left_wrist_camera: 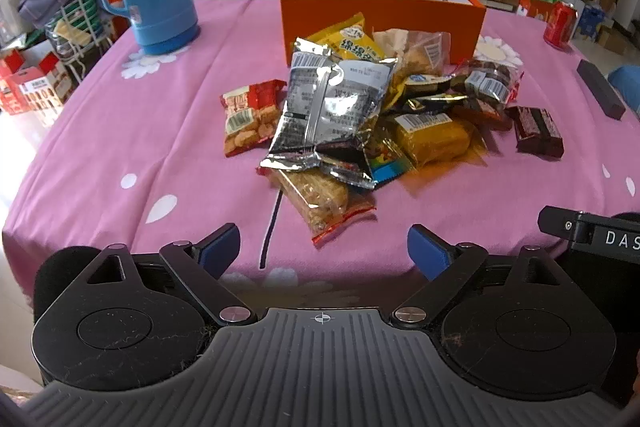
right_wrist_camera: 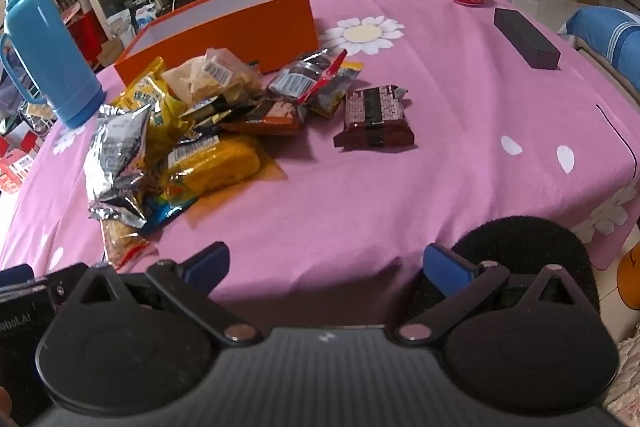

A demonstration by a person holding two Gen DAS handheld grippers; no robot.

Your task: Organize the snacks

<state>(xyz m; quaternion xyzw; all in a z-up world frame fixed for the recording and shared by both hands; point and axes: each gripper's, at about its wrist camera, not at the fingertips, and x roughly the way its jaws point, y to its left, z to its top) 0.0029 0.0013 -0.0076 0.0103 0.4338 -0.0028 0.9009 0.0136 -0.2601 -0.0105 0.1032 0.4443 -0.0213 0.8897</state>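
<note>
Blue pads tip both pairs of tongs, and both stand wide apart with nothing between them: the left tongs (left_wrist_camera: pixel 324 247) and the right tongs (right_wrist_camera: pixel 326 265) hang tilted down over the near edge of the pink-clothed desk (left_wrist_camera: pixel 120 131). Just ahead of the left tongs lies the heap of snack packets (left_wrist_camera: pixel 340 115), a silver bag (left_wrist_camera: pixel 328 107) on top; a dark brown packet (right_wrist_camera: pixel 376 119) sits apart, ahead of the right tongs. Beyond the heap waits the open orange box (left_wrist_camera: pixel 380 11), probably meant to take the packets.
</note>
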